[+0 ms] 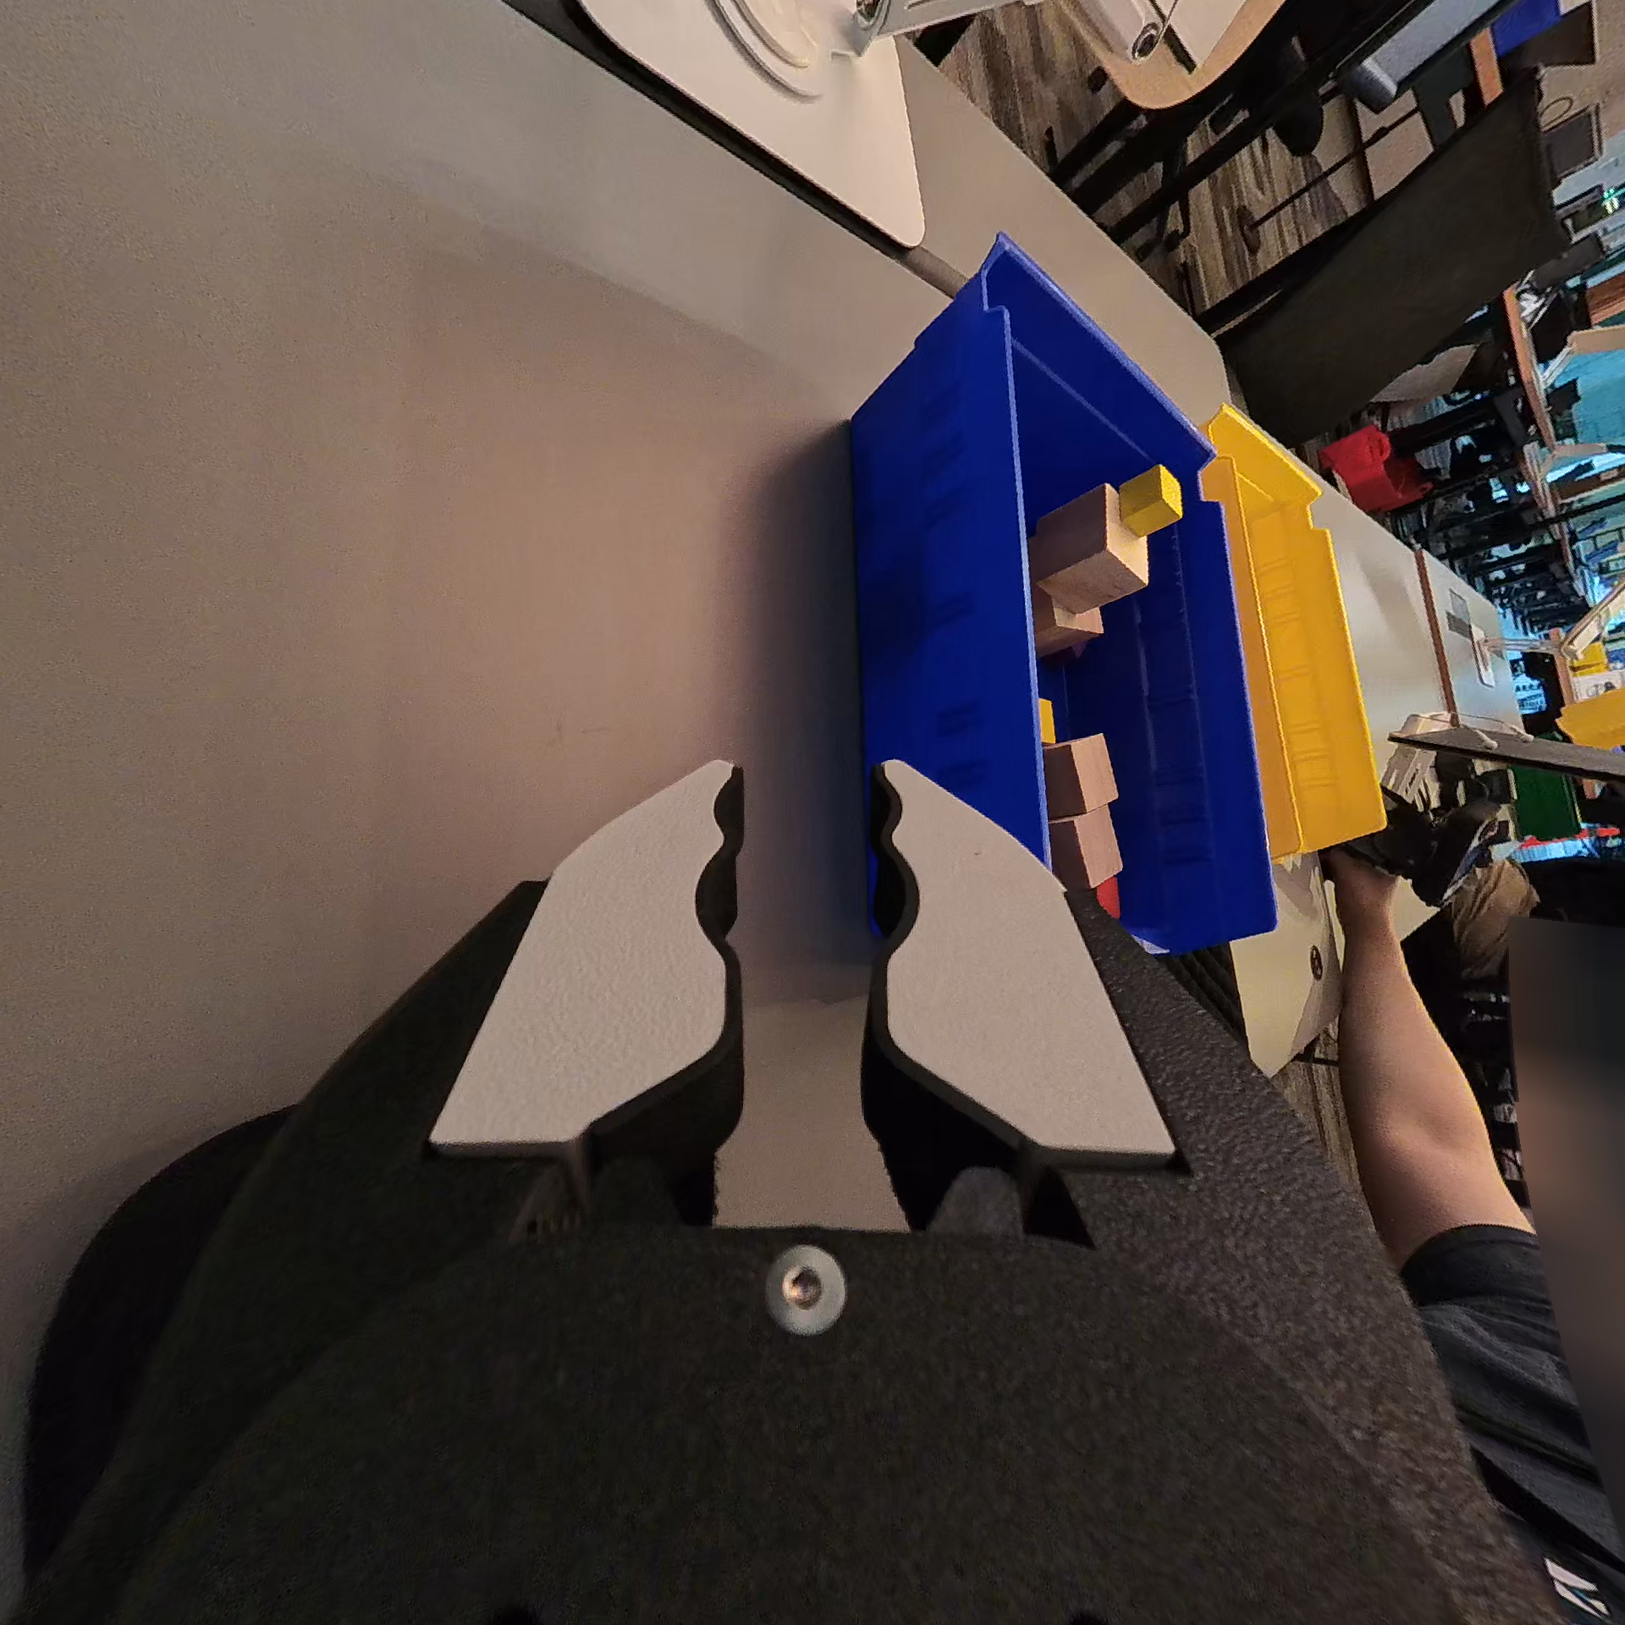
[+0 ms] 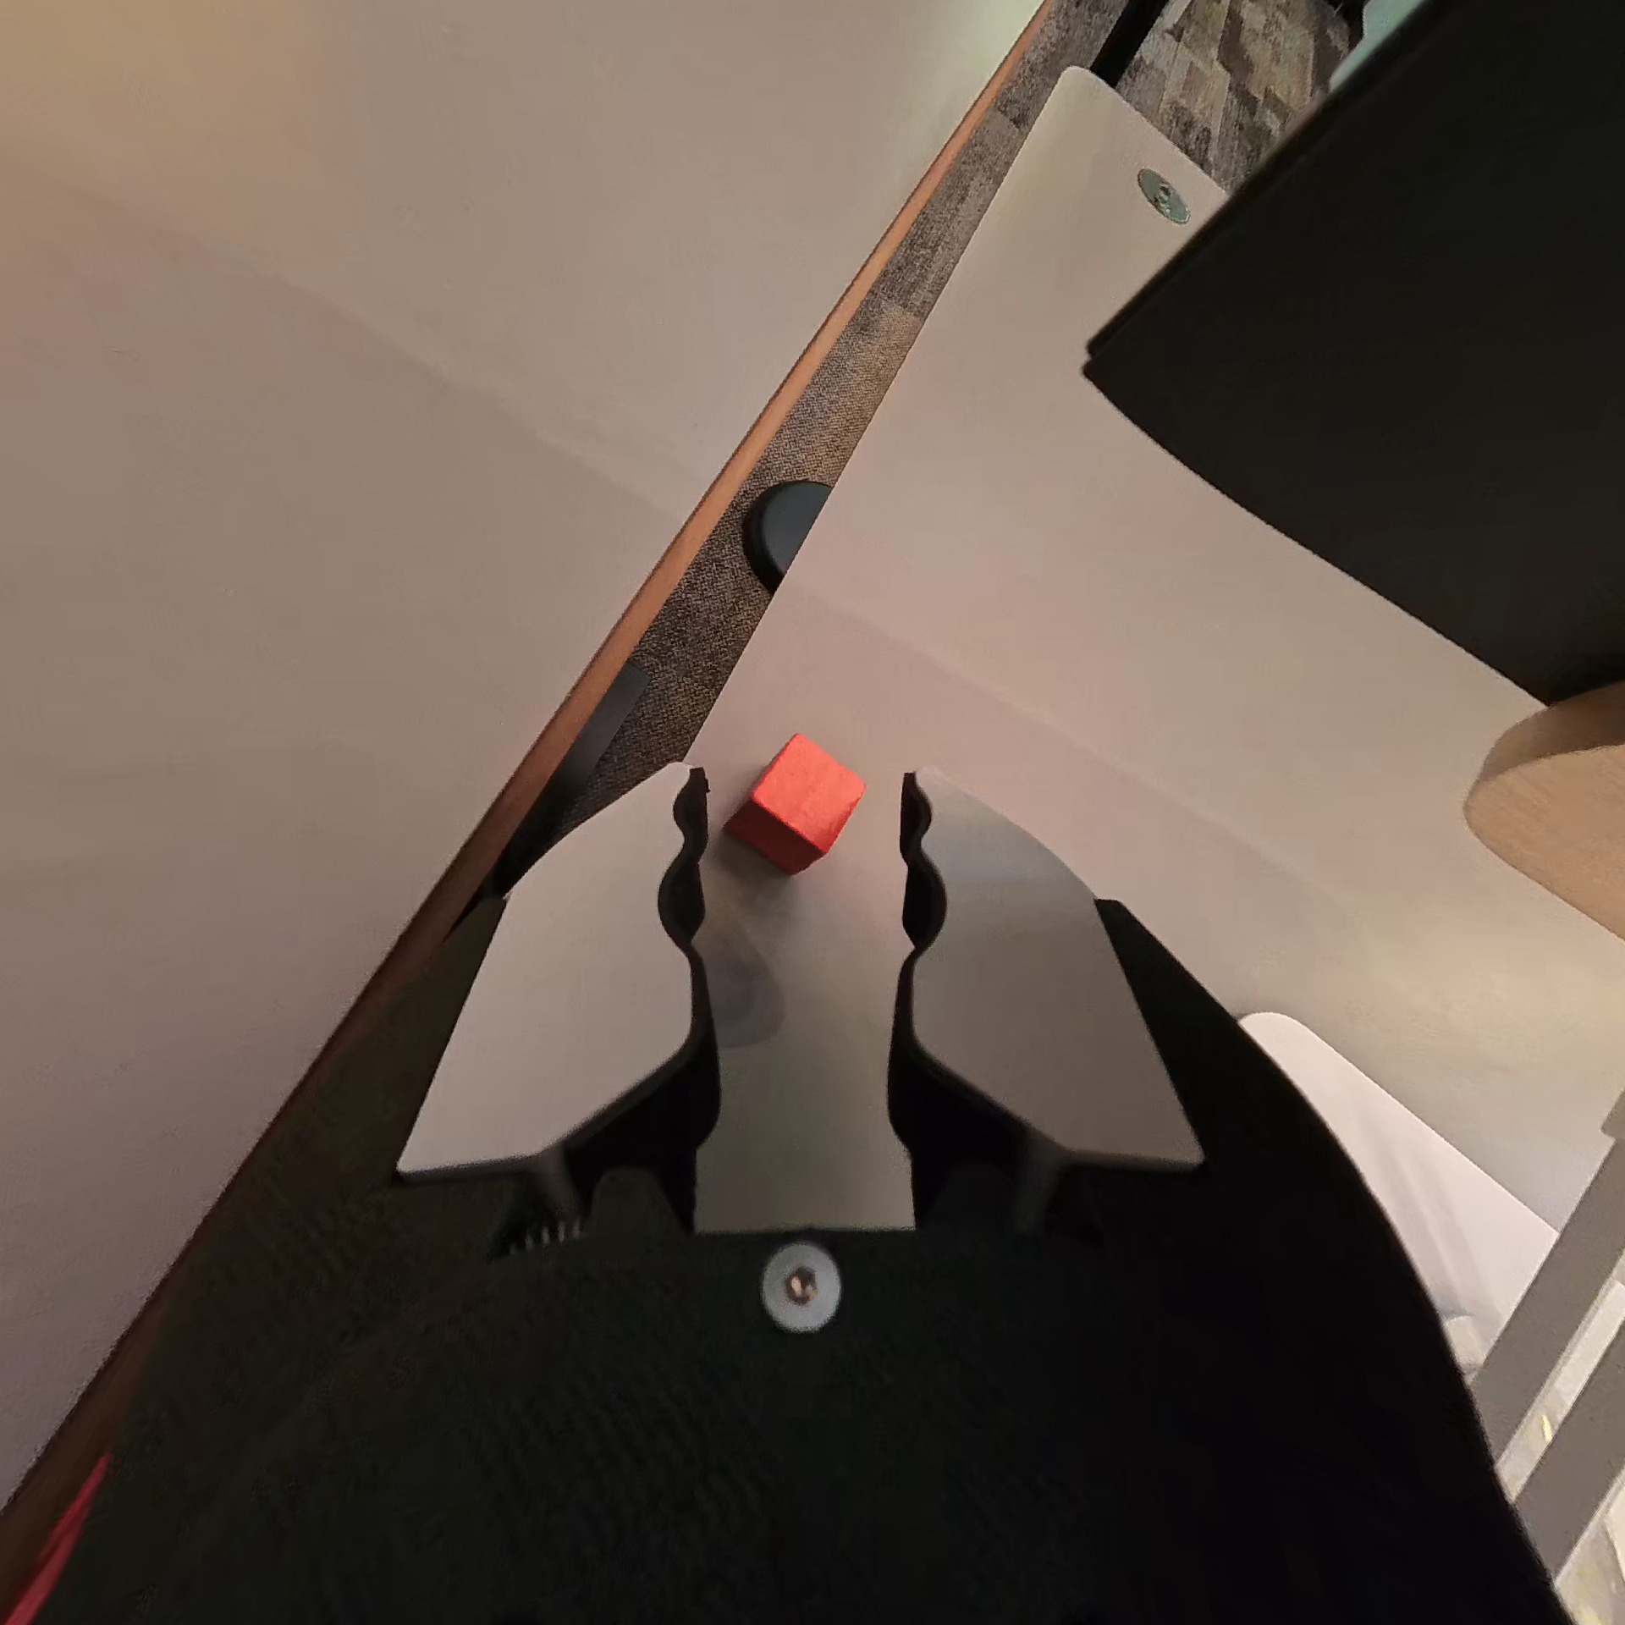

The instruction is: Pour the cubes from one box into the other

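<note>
In the left wrist view a blue box stands on the white table and holds several cubes: plain wooden ones, a yellow one and a red one low in it. A yellow box stands beside it on the far side and shows no cubes. My left gripper is open and empty, just left of the blue box's near wall. In the right wrist view a lone red cube lies on a white surface between the tips of my open, empty right gripper.
A person's bare arm reaches toward the yellow box's near end. A white flat stand lies at the table's far end. In the right wrist view a wood-edged table lies left, a gap with grey carpet between, and a black panel at upper right.
</note>
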A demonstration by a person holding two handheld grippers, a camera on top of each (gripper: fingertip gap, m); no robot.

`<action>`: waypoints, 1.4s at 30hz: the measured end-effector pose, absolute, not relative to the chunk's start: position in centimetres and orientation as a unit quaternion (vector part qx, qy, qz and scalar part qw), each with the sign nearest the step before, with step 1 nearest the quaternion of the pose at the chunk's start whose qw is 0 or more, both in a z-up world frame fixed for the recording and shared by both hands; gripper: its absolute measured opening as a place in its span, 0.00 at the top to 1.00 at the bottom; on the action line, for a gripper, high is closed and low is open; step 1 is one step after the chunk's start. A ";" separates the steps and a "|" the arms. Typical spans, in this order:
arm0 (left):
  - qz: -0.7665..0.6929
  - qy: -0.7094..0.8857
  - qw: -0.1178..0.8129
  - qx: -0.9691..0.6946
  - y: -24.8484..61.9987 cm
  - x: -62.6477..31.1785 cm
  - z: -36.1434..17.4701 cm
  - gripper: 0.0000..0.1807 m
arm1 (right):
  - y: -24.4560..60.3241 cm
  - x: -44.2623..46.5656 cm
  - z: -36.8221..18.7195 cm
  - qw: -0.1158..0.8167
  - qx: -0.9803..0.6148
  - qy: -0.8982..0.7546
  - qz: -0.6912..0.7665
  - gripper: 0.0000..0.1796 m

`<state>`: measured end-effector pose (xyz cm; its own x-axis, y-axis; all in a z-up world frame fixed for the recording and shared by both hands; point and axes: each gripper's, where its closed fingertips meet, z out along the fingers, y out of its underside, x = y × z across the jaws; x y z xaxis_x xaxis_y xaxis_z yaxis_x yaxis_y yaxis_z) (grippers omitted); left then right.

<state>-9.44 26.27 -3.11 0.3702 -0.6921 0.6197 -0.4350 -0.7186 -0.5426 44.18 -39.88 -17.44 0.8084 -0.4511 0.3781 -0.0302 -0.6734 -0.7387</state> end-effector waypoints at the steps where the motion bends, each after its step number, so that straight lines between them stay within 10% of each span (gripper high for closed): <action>1: -0.443 0.345 0.146 -0.815 26.3 -9.4 -3.1 0.85 | -39.9 44.2 -17.4 0.380 -0.871 0.138 -0.277 0.76; 42: -0.443 0.347 0.167 -0.809 26.0 -9.6 -2.7 0.87 | -40.1 44.4 -18.1 0.355 -0.884 0.161 -0.259 0.87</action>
